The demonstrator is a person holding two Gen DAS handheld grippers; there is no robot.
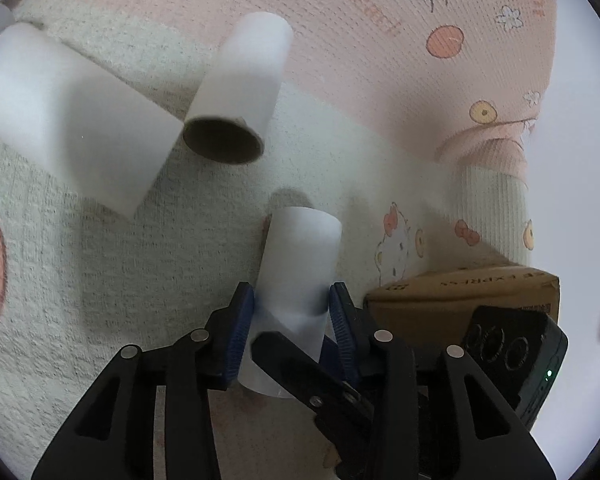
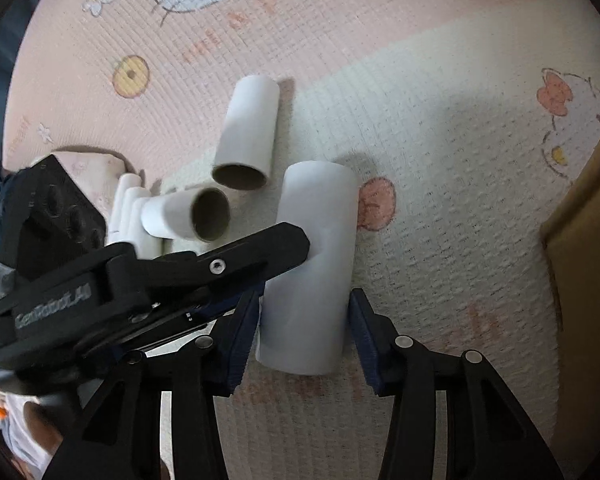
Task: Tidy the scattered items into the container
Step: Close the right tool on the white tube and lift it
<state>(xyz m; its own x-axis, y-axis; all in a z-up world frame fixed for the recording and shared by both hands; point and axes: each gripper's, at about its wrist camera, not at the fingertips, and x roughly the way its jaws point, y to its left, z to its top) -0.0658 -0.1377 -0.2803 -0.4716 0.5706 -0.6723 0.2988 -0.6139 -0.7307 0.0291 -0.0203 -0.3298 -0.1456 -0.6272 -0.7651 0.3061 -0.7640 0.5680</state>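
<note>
A white cardboard tube (image 1: 300, 256) sits between the blue pads of my left gripper (image 1: 292, 316), and both pads touch its sides. My right gripper (image 2: 304, 336) straddles the lower part of the same tube (image 2: 316, 240), its pads against the sides. The two grippers cross: a black right finger (image 1: 296, 364) lies over the tube's near end, and a left finger (image 2: 260, 252) presses a dent into its upper left side. The tube hangs close over the cream part of the mat (image 2: 440, 200). The cardboard box (image 1: 460, 296) stands just to the right.
Loose white tubes lie on the cartoon-print mat: a large one (image 1: 72, 120), one showing its brown open end (image 2: 248, 132), another (image 2: 184, 216) and a small pile (image 2: 132, 208). The box wall (image 2: 580, 248) fills the right edge. A person's clothing (image 2: 24, 440) shows at bottom left.
</note>
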